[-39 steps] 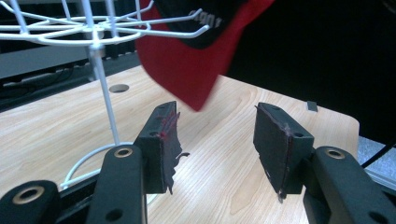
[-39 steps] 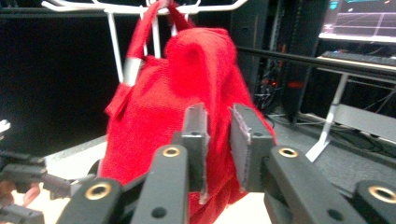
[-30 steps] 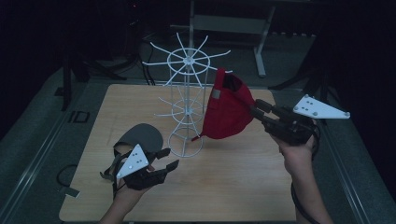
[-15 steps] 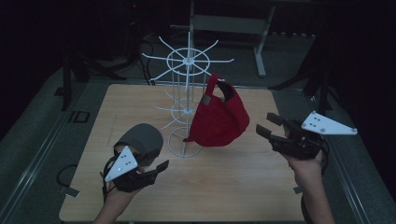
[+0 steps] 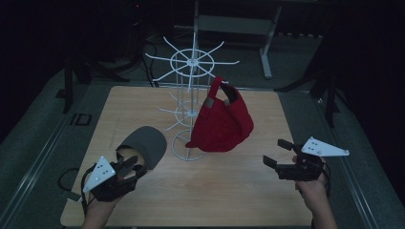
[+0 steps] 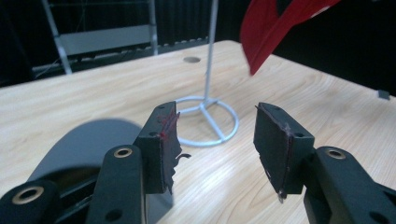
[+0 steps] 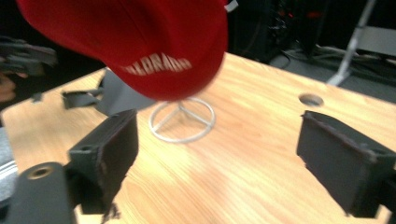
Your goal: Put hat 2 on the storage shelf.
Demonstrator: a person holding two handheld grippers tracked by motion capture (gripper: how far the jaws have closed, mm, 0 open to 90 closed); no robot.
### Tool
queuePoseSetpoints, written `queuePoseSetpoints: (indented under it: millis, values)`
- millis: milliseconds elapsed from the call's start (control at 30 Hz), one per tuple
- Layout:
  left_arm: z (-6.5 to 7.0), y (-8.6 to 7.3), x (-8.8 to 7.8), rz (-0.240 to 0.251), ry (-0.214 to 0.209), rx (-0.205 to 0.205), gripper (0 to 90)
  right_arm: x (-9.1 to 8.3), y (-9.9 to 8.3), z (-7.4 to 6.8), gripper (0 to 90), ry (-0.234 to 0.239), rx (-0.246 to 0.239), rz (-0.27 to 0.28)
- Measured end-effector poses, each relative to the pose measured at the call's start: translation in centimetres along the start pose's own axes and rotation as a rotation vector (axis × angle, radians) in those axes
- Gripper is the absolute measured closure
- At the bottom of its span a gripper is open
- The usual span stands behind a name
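On the wooden table (image 5: 229, 191), with the white wire rack (image 5: 192, 95) as landmark, a red cap (image 5: 220, 121) is hanging from one of the rack's arms, just right of the centre pole and above the ring-shaped base. White lettering is showing on the cap's crown in the right gripper view (image 7: 140, 42), where the cap is looming above the jaws with the base ring behind it.

Right of the rack and well clear of the cap, the right gripper (image 5: 279, 155) is hovering low over the table, its jaws standing wide after just opening, nothing between them. The person's right hand (image 5: 313, 188) is gripping it from below, the grey three-cornered plate tilting above.

Left of the rack's base, a grey cap (image 5: 143, 145) is lying on the wood, its rounded crown facing the rack. The left gripper (image 5: 131, 164) is sitting just beside it on the near side, jaws about half apart and pressing on nothing; in the left gripper view (image 6: 215, 140) the grey cap (image 6: 84, 144) is lying close against the outside of one jaw, while bare wood and the rack's base are showing through the gap. Whether that jaw is touching the fabric cannot be told.
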State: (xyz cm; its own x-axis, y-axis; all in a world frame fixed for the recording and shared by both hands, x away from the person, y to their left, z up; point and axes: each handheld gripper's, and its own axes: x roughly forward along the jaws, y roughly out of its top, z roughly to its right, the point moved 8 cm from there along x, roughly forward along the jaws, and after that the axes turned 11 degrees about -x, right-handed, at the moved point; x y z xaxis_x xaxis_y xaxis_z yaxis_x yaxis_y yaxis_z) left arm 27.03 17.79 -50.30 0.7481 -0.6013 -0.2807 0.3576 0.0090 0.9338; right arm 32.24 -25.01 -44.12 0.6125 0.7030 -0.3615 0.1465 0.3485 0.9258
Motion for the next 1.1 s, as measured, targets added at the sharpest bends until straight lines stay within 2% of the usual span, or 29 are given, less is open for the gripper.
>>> queuePoseSetpoints:
  millis: [33, 133, 200, 300, 333, 367, 400, 467, 500, 533, 600, 633, 700, 733, 833, 900, 1033, 1100]
  values:
    - [-0.8, -0.5, -0.4, -0.010, 0.019, -0.009, 50.0, 0.0, -0.6, 0.0, 13.8, 0.006, 0.010, 0.001]
    - [-1.6, -1.0, -0.7, -0.009, 0.026, -0.024, 49.1, -0.1, -2.4, 0.3, 14.9, -0.001, 0.028, -0.010]
    - [-2.4, -1.5, -1.0, -0.013, 0.049, -0.031, 49.1, 0.0, -3.1, 0.4, 15.0, -0.005, 0.032, -0.014]
    - [-3.6, -2.4, -1.4, -0.036, 0.088, -0.034, 49.1, 0.2, -5.2, 0.7, 15.0, -0.025, 0.038, -0.062]
    - [-4.0, -2.8, -1.5, -0.047, 0.099, -0.039, 49.1, 0.4, -6.5, 0.9, 15.0, -0.025, 0.053, -0.092]
    - [-4.5, -3.1, -1.7, -0.054, 0.118, -0.040, 49.1, 0.4, -6.5, 0.9, 15.0, -0.025, 0.053, -0.092]
    - [-4.9, -3.5, -1.8, -0.060, 0.129, -0.045, 49.1, 0.5, -7.8, 1.1, 15.1, -0.039, 0.053, -0.104]
    - [-5.8, -4.1, -2.1, -0.072, 0.157, -0.067, 48.9, 0.5, -8.4, 1.3, 15.1, -0.052, 0.053, -0.112]
    - [-6.2, -4.5, -2.2, -0.083, 0.168, -0.075, 45.2, 0.5, -9.6, 1.5, 15.1, -0.065, 0.050, -0.120]
    - [-7.0, -5.4, -2.2, -0.122, 0.196, -0.085, 41.5, 0.5, -10.0, 1.6, 15.1, -0.075, 0.047, -0.113]
    - [-7.6, -6.3, -2.2, -0.157, 0.220, -0.083, 36.8, 0.5, -11.0, 1.7, 15.1, -0.078, 0.061, -0.127]
    - [-7.6, -6.3, -2.2, -0.157, 0.220, -0.083, 36.2, 0.5, -11.0, 1.7, 15.1, -0.078, 0.061, -0.127]
    - [-8.5, -7.7, -2.0, -0.219, 0.253, -0.097, 33.3, 0.5, -12.1, 1.8, 15.2, -0.081, 0.075, -0.151]
    - [-8.5, -7.7, -2.0, -0.219, 0.253, -0.097, 33.3, 0.5, -12.1, 1.8, 15.2, -0.081, 0.075, -0.151]
    - [-9.4, -8.7, -1.7, -0.262, 0.289, -0.105, 32.4, 0.3, -12.7, 1.6, 16.4, -0.079, 0.088, -0.158]
    - [-10.0, -8.9, -1.7, -0.267, 0.313, -0.112, 32.5, 0.2, -12.9, 1.6, 16.4, -0.084, 0.089, -0.158]
    - [-10.7, -9.3, -1.7, -0.290, 0.322, -0.118, 32.5, -0.1, -13.5, 1.8, 16.5, -0.097, 0.087, -0.159]
    - [-10.7, -9.6, -1.5, -0.306, 0.312, -0.123, 32.5, -0.2, -13.7, 1.8, 16.5, -0.101, 0.087, -0.161]
